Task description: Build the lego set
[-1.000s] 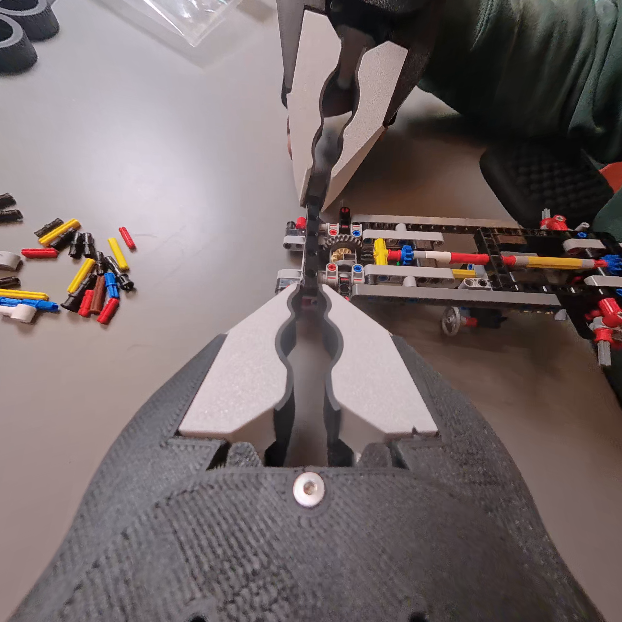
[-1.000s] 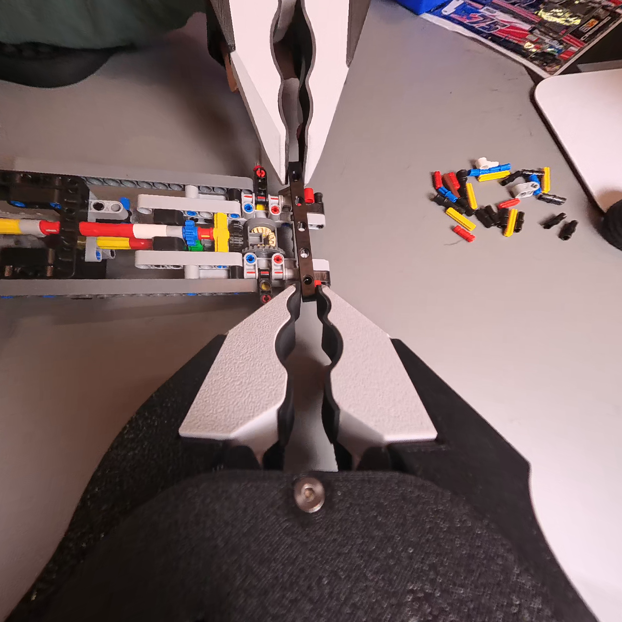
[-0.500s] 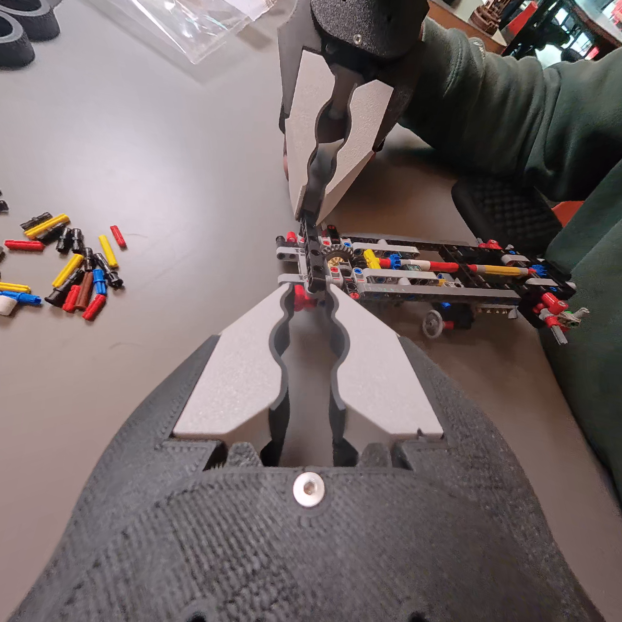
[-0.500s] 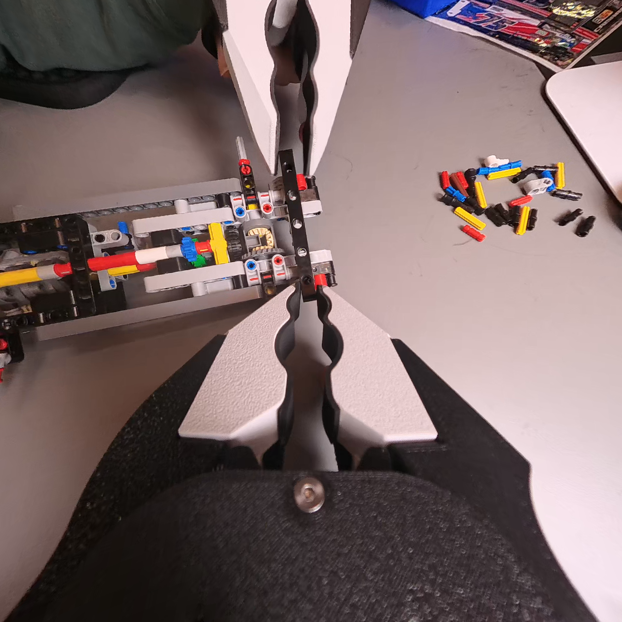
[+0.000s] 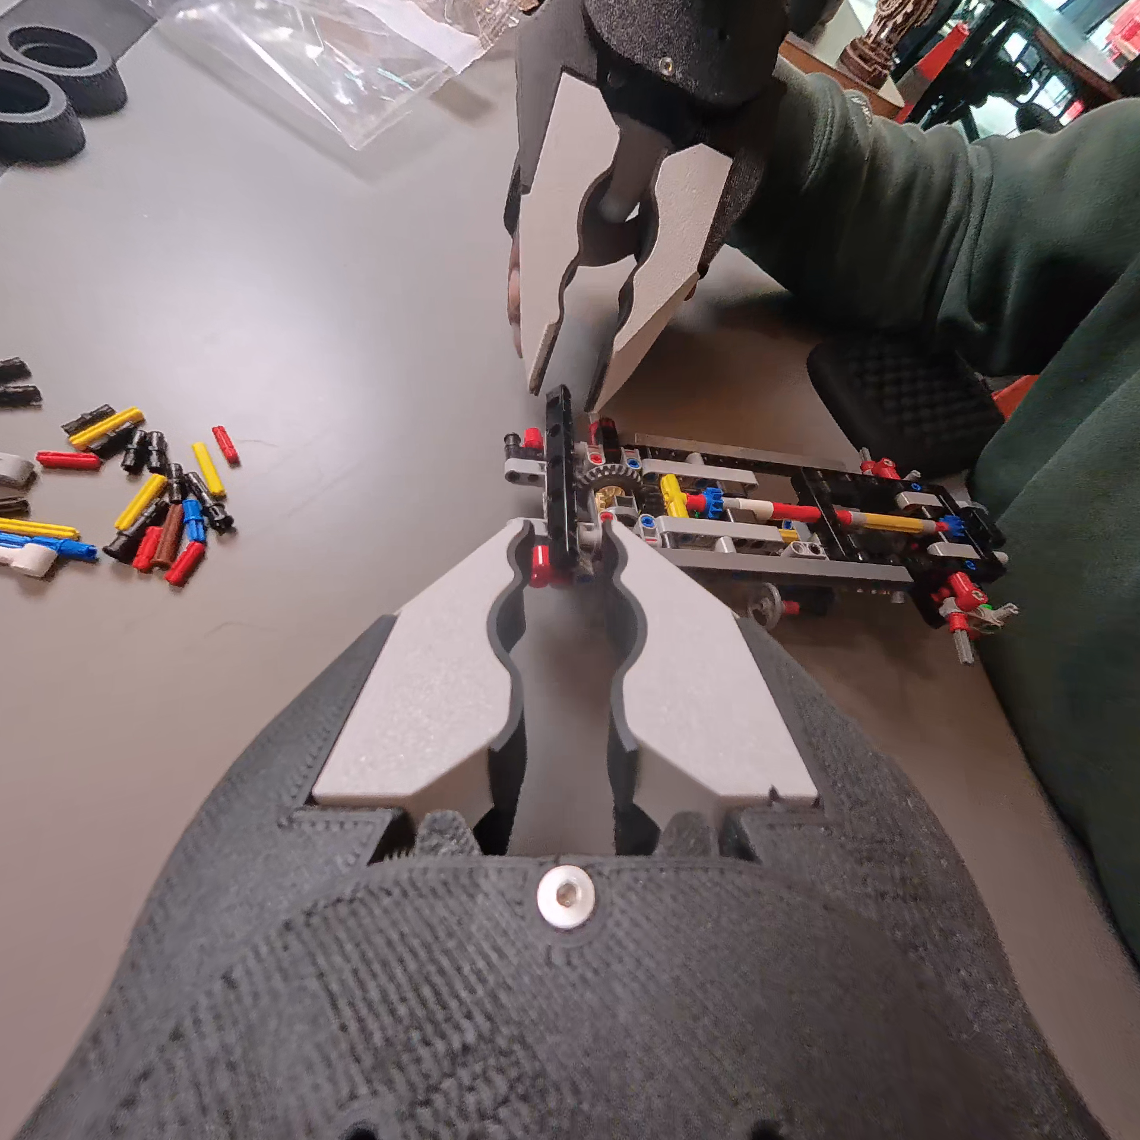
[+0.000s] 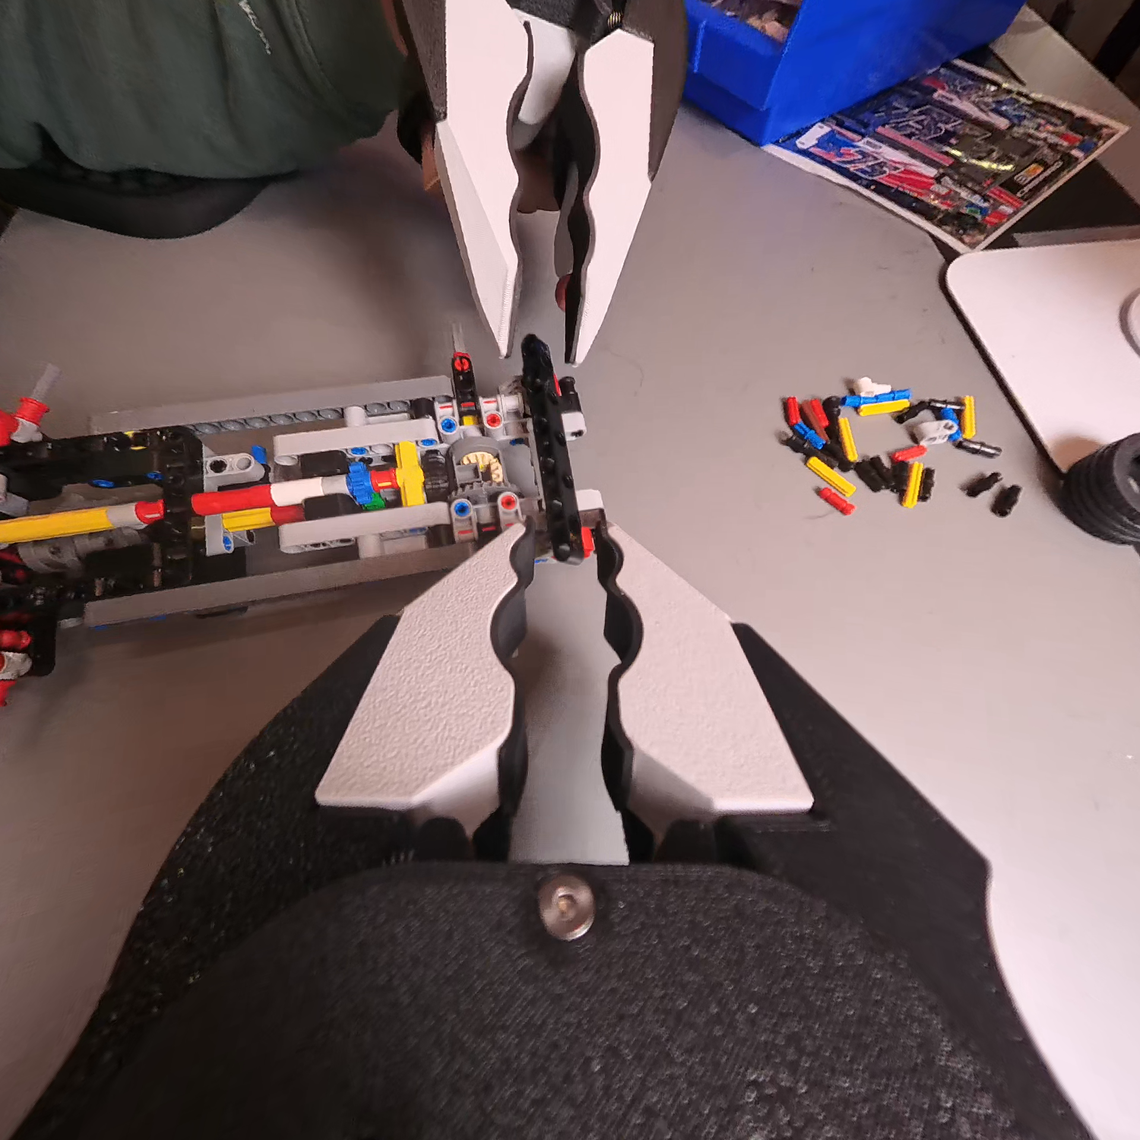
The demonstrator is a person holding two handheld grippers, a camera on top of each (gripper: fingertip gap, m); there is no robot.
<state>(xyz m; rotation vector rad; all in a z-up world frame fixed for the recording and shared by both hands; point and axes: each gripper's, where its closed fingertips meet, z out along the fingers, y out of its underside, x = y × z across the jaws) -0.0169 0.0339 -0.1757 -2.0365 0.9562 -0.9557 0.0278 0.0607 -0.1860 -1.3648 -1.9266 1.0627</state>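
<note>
My left gripper (image 5: pixel 566 543) and right gripper (image 6: pixel 560 543) both stand parted, gripping nothing, one at each end of the black beam (image 5: pixel 560 487) that crosses the end of the chassis (image 6: pixel 308 487), mid-bench. Loose pins (image 6: pixel 888 450) lie well apart.

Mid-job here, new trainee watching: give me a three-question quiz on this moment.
1. True or false: the right gripper is clamped shut on the black beam.
2. Multiple choice: the black beam sits A) loose among the spare pins, B) across the end of the chassis, C) on the blue bin.
3. Fill in: the left gripper has its jaws ____.

Key: 1 false, both fingers stand apart around its end. 2 B. 3 open.
</note>
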